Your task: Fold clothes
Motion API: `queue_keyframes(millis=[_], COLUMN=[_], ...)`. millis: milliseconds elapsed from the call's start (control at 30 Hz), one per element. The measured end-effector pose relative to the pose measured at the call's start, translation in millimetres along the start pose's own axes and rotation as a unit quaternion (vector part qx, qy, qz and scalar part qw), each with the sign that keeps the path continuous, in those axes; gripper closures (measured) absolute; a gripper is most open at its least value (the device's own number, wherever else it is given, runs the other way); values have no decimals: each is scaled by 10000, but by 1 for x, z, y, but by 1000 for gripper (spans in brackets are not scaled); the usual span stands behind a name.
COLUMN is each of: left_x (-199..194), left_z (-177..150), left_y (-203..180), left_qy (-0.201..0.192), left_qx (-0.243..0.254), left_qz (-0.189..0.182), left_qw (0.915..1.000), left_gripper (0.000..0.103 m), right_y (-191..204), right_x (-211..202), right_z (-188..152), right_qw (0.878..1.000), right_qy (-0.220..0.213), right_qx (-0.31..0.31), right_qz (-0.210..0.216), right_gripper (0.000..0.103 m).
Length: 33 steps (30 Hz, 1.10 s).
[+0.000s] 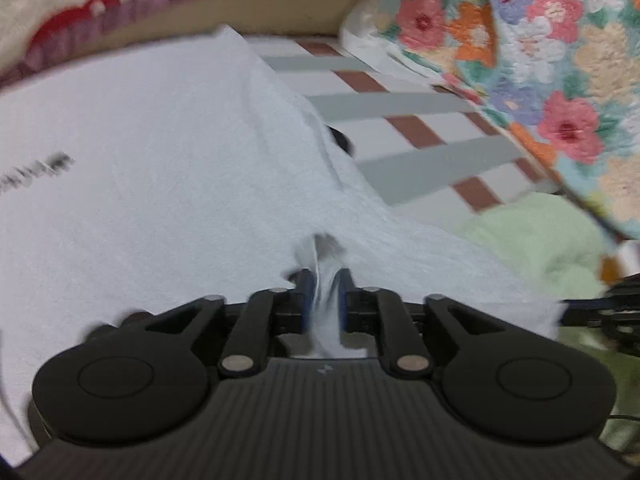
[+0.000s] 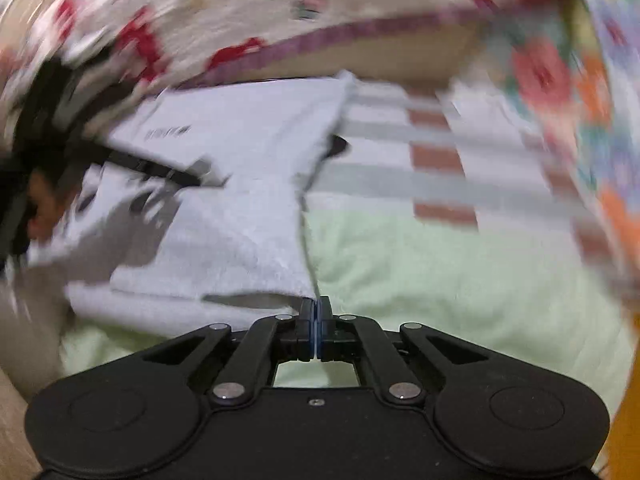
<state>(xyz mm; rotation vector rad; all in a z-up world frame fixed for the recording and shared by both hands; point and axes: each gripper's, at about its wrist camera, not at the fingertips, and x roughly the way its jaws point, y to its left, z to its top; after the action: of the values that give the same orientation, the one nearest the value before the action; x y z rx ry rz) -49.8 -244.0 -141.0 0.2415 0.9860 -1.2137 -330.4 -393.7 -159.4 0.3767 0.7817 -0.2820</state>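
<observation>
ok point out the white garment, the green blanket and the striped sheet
white garment (image 1: 160,184), left wrist view, on its flat main panel
green blanket (image 2: 440,280), right wrist view, on its open middle
striped sheet (image 1: 400,104), left wrist view, on a grey stripe

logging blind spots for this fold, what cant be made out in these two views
- Dark print on the white garment: blurred in both views, unreadable.
- Small dark object: mostly under the garment's edge in the left wrist view.
- Left gripper: smeared by motion blur in the right wrist view.
</observation>
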Motion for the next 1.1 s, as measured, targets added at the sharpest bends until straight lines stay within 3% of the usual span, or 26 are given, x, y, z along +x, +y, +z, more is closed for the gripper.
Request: queue_keyframes(millis=[67, 233, 267, 300, 333, 367, 400, 433, 500, 567, 633, 667, 700, 733, 900, 1100], left_x=[-1, -10, -11, -10, -7, -5, -6, -10, -22, -30, -37, -42, -48, -56, -124, -208], left_z=[-6, -14, -14, -14, -14, -14, -15, -16, -14, -12, -13, -12, -12, -12, -28, -91], left_y=[-1, -1, 1, 3, 0, -3, -7, -9, -2, 2, 1, 4, 7, 14, 77, 151], left_qy=[219, 288, 247, 239, 295, 361, 236, 77, 38, 184, 291, 350, 413, 448, 377, 261], left_qx=[48, 8, -50, -67, 121, 349, 700, 880, 541, 113, 60, 62, 59, -41, -829, -1685], left_qz=[-280, -310, -105, 466, 1299, 2161, 2768, 2800, 2207, 1561, 1391, 1493, 1614, 1703, 2227, 3141], left_qw=[9994, 9991, 9996, 9986, 9910, 9751, 9581, 9559, 9738, 9875, 9898, 9881, 9860, 9844, 9706, 9340], left_gripper=[62, 63, 66, 67, 67, 69, 68, 66, 62, 59, 58, 58, 56, 55, 48, 45], right_y=[-7, -3, -4, -6, -7, -9, -12, -14, -18, -20, -23, -26, -28, -32, -47, -42], right_x=[1, -6, -7, -8, -8, -8, -9, -11, -10, -6, 0, 4, 9, 13, 39, 51], right_z=[-1, 2, 1, 1, 1, 1, 1, 0, 2, 7, 12, 14, 14, 14, 3, -18], right_qw=[9993, 9993, 9994, 9995, 9996, 9997, 9997, 9997, 9997, 9987, 9959, 9938, 9907, 9866, 9611, 9460], right_qy=[-78, -234, -230, -214, -197, -195, -196, -203, -216, -221, -180, -143, -112, -81, 304, 484], right_qx=[278, -135, -120, -118, -122, -139, -158, -108, 97, 343, 651, 829, 1063, 1307, 2318, 2715], right_qz=[243, 240, 230, 192, 148, 73, -7, -52, 74, 318, 598, 725, 848, 970, 1470, 1705], right_gripper=[103, 103, 103, 103, 103, 103, 103, 103, 102, 93, 88, 82, 66, 58, 57, 56])
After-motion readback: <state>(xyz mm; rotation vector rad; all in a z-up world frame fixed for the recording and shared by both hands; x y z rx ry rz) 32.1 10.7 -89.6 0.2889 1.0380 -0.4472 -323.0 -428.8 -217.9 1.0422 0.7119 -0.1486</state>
